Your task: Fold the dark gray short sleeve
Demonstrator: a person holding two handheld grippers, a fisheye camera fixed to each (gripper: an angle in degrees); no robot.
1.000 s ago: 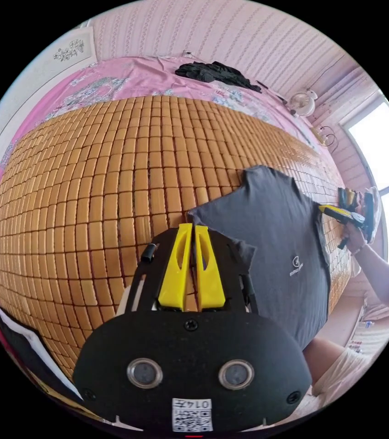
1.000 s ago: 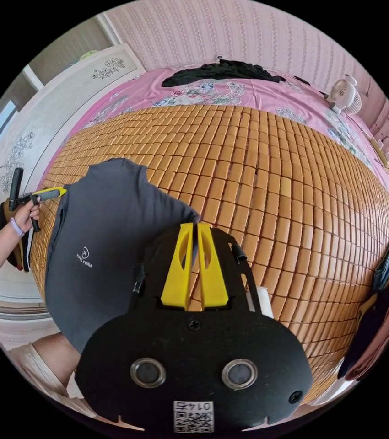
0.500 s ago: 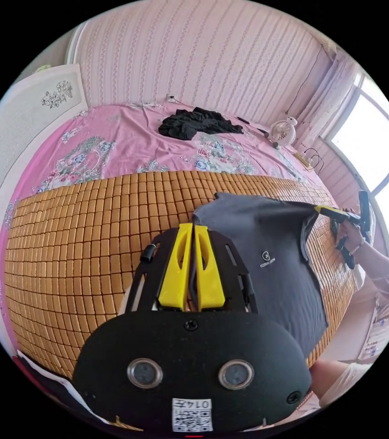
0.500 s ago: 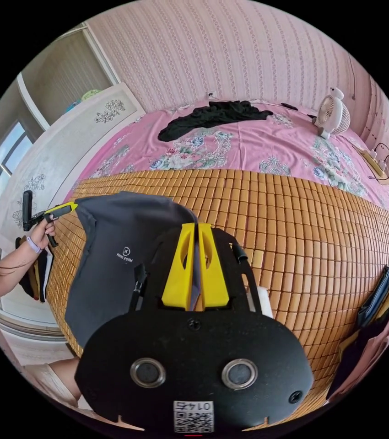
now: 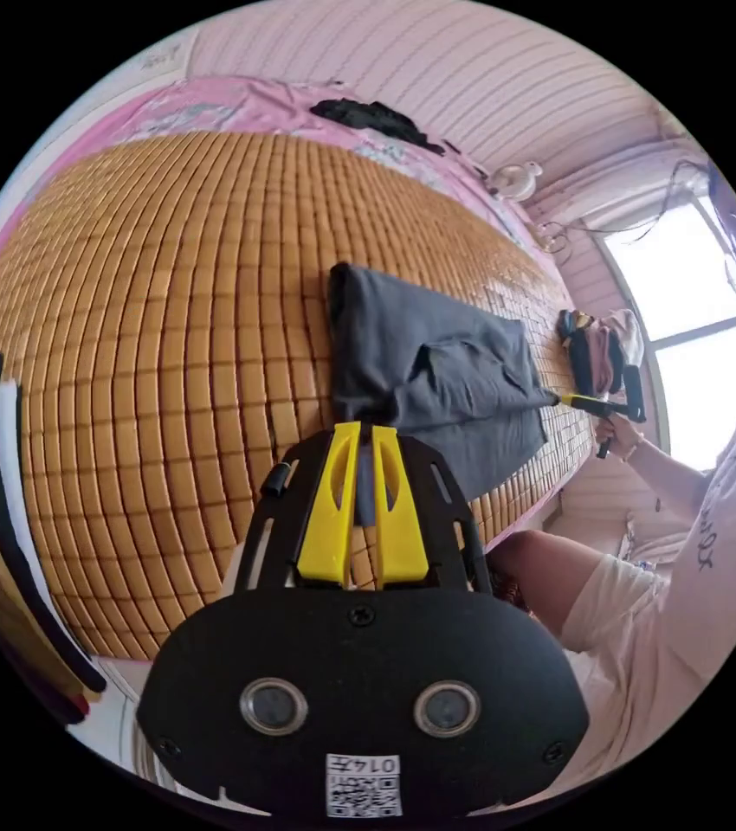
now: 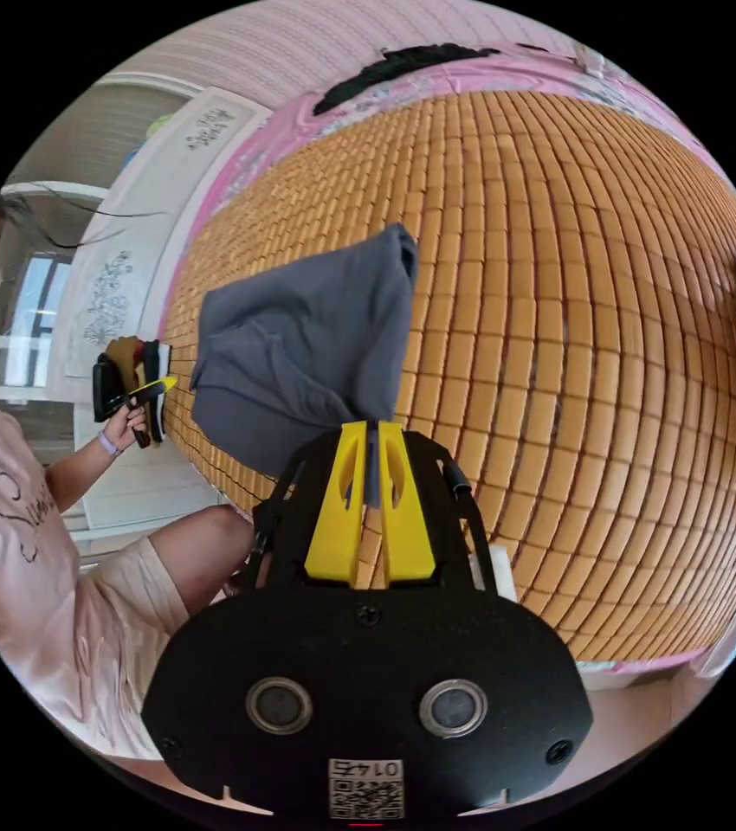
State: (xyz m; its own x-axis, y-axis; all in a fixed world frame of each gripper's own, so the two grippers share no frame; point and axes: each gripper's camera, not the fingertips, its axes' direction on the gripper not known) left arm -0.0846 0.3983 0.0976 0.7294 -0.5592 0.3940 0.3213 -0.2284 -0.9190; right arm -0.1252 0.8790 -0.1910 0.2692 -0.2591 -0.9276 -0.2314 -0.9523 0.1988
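Shirt held doubled over the bed's near edge, one corner in each gripper.

The shirt [image 5: 437,372] lies on the mat [image 5: 169,329] of the bed, close to its near edge, its long axis running from one gripper across to the other. The left gripper [image 5: 364,433] has its jaws closed nearly together on one end of the cloth; the right gripper [image 6: 370,437] pinches the other end the same way. Both hands are level and well apart, so the fabric hangs slack between them, with a fold draped along the top. The shirt reaches away from each pair of jaws toward the mat's middle. I judge that the next move is to lay it flat.
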